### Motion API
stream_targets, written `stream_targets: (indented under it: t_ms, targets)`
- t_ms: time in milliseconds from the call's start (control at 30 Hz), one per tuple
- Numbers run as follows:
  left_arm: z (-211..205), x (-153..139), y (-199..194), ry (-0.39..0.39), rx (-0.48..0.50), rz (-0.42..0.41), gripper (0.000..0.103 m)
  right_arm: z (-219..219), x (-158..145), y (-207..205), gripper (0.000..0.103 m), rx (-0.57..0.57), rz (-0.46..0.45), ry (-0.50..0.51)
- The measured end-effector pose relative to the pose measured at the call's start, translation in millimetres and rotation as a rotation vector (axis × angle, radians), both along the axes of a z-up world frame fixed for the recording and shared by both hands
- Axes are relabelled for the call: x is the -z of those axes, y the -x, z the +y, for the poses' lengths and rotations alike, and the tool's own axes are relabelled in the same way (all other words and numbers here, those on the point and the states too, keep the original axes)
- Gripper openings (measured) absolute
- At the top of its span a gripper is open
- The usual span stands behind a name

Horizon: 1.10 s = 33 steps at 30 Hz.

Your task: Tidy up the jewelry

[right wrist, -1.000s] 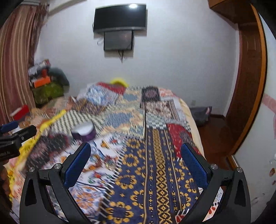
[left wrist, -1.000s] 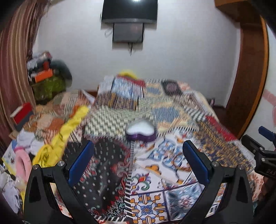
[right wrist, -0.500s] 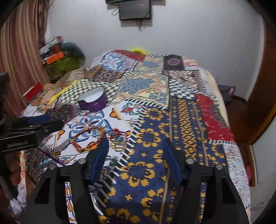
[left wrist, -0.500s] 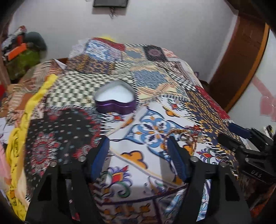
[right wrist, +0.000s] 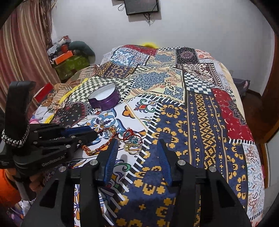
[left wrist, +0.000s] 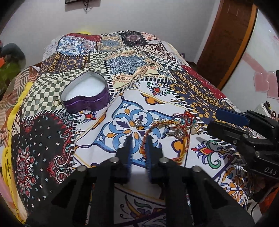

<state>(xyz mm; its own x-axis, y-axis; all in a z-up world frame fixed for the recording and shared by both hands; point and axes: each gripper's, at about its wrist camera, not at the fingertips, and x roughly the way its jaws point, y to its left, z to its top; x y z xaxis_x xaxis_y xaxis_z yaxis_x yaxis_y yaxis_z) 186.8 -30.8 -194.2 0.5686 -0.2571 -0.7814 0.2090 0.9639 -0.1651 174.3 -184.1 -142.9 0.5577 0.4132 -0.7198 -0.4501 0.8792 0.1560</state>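
A: Nearest the left camera, how does the left gripper [left wrist: 137,139] stand?

B: Low over the bedspread [left wrist: 97,132], blue pads drawn close with only a narrow gap. A red-and-gold cord bracelet [left wrist: 183,145] curves just beside the right pad. It may be touching the pad, but I cannot tell whether anything is pinched; nothing shows in the gap between the pads.

A: And the right gripper [right wrist: 136,145]?

B: Spread moderately wide, holding nothing. Its left finger [right wrist: 112,152] hangs near the jewelry, its right finger over the navy-and-yellow patch.

A: Where is the jewelry?

B: Heaped on the white floral panel between the two tools. From the right camera: the bracelet [right wrist: 97,147] runs toward the left gripper [right wrist: 82,133], gold rings [right wrist: 133,148] lie just ahead of the right gripper, and red thread with turquoise beads [right wrist: 131,137] sits behind them. From the left camera there is also a silver ring [left wrist: 171,131] with a stone, and a small sparkly piece [left wrist: 137,123] lying apart on the blue motif.

A: Farther back?

B: A purple heart tin [left wrist: 85,94], lid off, white lining showing, on the checked patch, well apart from the heap. A small gold ring [left wrist: 57,101] lies touching or just beside its left side. Beyond that the bed runs to a white wall with a screen [right wrist: 142,7], and striped curtains [right wrist: 22,52] on the left.
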Motion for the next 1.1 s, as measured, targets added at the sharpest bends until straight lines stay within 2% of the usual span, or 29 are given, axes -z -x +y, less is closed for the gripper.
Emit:
stream_targets:
  t_ms: [67, 400, 700, 900, 1100]
  targets:
    - [0, -1, 1, 0.0, 0.012, 0.002, 0.002, 0, 0, -1, 0.043, -0.002, 0.008, -0.005]
    - [23, -13, 27, 0.074, -0.005, 0.008, 0.001, 9, -9, 0, 0.038, -0.04, 0.011, -0.013]
    - [43, -27, 48, 0.047, -0.055, -0.048, 0.001, 30, -9, -3, 0.03, -0.108, 0.04, -0.011]
    - [54, -23, 47, 0.072, -0.084, -0.043, 0.001, 50, 0, -10, 0.03, -0.175, 0.077, 0.035]
    - [55, -29, 46, 0.084, -0.09, -0.071, 0.001, 65, 10, -17, 0.029, -0.201, 0.086, 0.126]
